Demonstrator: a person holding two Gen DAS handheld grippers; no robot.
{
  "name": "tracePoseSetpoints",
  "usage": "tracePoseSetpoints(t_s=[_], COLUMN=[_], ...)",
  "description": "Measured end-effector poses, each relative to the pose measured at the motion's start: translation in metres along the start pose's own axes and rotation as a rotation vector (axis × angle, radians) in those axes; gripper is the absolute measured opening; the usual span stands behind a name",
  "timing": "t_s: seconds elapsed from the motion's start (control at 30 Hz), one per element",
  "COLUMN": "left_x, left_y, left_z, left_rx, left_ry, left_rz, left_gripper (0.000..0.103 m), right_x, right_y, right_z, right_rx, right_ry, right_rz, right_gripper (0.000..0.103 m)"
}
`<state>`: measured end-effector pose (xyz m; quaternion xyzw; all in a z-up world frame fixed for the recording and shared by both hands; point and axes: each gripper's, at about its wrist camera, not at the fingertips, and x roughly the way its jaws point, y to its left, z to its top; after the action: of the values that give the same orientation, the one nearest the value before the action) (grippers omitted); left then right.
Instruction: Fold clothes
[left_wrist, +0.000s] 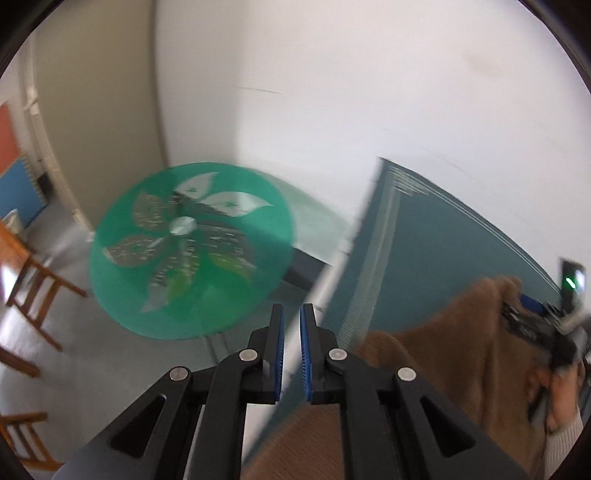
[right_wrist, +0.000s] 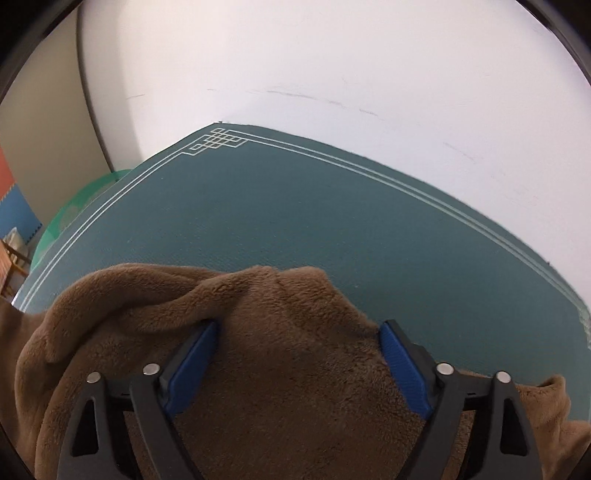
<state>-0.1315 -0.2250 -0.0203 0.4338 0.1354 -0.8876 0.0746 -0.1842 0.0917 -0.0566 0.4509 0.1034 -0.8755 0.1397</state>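
My left gripper (left_wrist: 291, 325) has its jaws almost shut on nothing, parked off the worktop's (right_wrist: 295, 221) edge. My right gripper (right_wrist: 297, 354) straddles the brown fleece garment (right_wrist: 288, 369), low in frame, jaws wide, ready to pinch a fold.

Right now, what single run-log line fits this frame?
left claw: shut, nothing visible between pads | right claw: open, astride brown fleece garment | garment bunched on teal mat | fold not done

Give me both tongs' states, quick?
Left tongs: closed, nothing visibly between the pads.
Right tongs: open wide over the brown fleece garment, not gripping it.
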Motion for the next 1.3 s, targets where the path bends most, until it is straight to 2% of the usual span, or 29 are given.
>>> tracePoseSetpoints(t_s=[0.07, 0.13, 0.23, 0.3, 0.37, 0.43, 0.5, 0.63, 0.8, 0.97, 1.03, 1.13, 1.3], left_x=[-0.002, -0.01, -0.021, -0.022, -0.023, -0.03, -0.04, -0.056, -0.065, -0.071, -0.073, -0.075, -0.082], left_y=[-0.012, -0.029, -0.06, -0.075, -0.088, -0.101, -0.113, -0.124, -0.122, -0.122, -0.125, -0.132, -0.143], left_z=[-0.009, -0.021, -0.037, -0.05, -0.065, -0.083, -0.1, -0.129, -0.152, -0.167, -0.173, -0.18, -0.189], left_rx=[0.036, 0.083, 0.147, 0.175, 0.197, 0.22, 0.251, 0.268, 0.221, 0.172, 0.162, 0.156, 0.172], left_ry=[0.018, 0.033, 0.066, 0.098, 0.131, 0.148, 0.155, 0.179, 0.207, 0.214, 0.216, 0.223, 0.218], left_rz=[-0.07, -0.109, -0.159, -0.194, -0.23, -0.245, -0.249, -0.247, -0.22, -0.189, -0.185, -0.186, -0.181], left_gripper=[0.01, 0.01, 0.012, 0.019, 0.047, 0.06, 0.062, 0.07, 0.074, 0.075, 0.077, 0.078, 0.078], right_x=[-0.006, -0.021, -0.062, -0.1, -0.141, -0.176, -0.209, -0.263, -0.301, -0.339, -0.342, -0.317, -0.252], right_y=[-0.004, -0.006, -0.016, -0.028, -0.044, -0.059, -0.075, -0.107, -0.139, -0.172, -0.182, -0.185, -0.175], right_z=[-0.006, -0.016, -0.037, -0.056, -0.079, -0.101, -0.128, -0.193, -0.269, -0.329, -0.345, -0.357, -0.347], right_rx=[0.012, 0.017, 0.025, 0.039, 0.053, 0.058, 0.062, 0.051, 0.075, 0.163, 0.199, 0.224, 0.25], right_ry=[0.003, 0.004, 0.004, -0.004, -0.028, -0.068, -0.107, -0.158, -0.142, -0.191, -0.202, -0.161, -0.072], right_rz=[0.007, 0.017, 0.101, 0.15, 0.198, 0.214, 0.192, 0.03, -0.12, -0.175, -0.145, -0.093, 0.0], right_gripper=[0.09, 0.09, 0.09, 0.09, 0.09, 0.09, 0.09, 0.091, 0.091, 0.091, 0.091, 0.091, 0.091])
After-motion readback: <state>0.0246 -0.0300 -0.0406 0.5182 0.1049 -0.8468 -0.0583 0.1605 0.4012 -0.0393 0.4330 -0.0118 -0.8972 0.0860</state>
